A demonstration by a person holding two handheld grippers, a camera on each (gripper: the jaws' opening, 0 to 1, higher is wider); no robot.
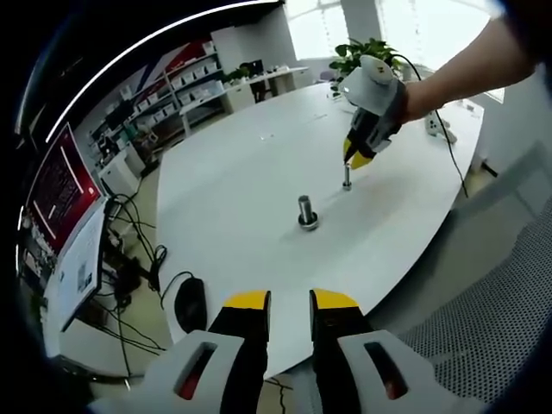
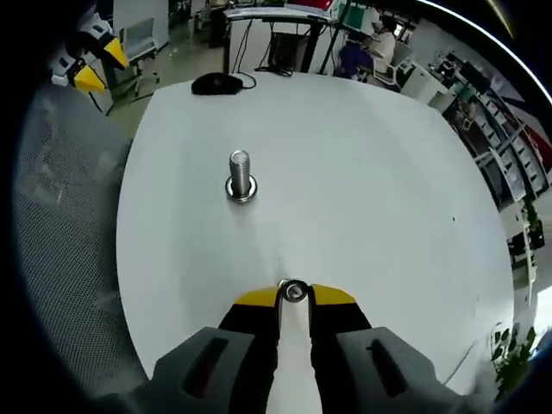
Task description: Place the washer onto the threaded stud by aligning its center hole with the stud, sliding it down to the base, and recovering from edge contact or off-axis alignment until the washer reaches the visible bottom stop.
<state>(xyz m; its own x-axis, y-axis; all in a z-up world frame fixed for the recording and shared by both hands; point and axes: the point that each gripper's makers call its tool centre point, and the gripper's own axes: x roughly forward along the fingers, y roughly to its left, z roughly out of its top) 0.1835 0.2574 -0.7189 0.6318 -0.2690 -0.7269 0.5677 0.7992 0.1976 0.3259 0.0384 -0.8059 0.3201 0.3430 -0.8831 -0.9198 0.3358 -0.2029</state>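
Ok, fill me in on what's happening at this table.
A person is working with two hand-held grippers over a white table. The right gripper is shut on a small metal piece, apparently the washer, held at its tips. In the left gripper view it hovers just above a small upright stud. A thicker stud with a ring at its base stands apart, mid-table. The left gripper is open and empty, back at the table's edge.

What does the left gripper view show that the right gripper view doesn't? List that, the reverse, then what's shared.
Left gripper view: the left gripper's open jaws, a monitor, a hand holding the right gripper above a small stud. Right gripper view: a washer between the right gripper's tips. Both: the white table, the large stud, the mouse.
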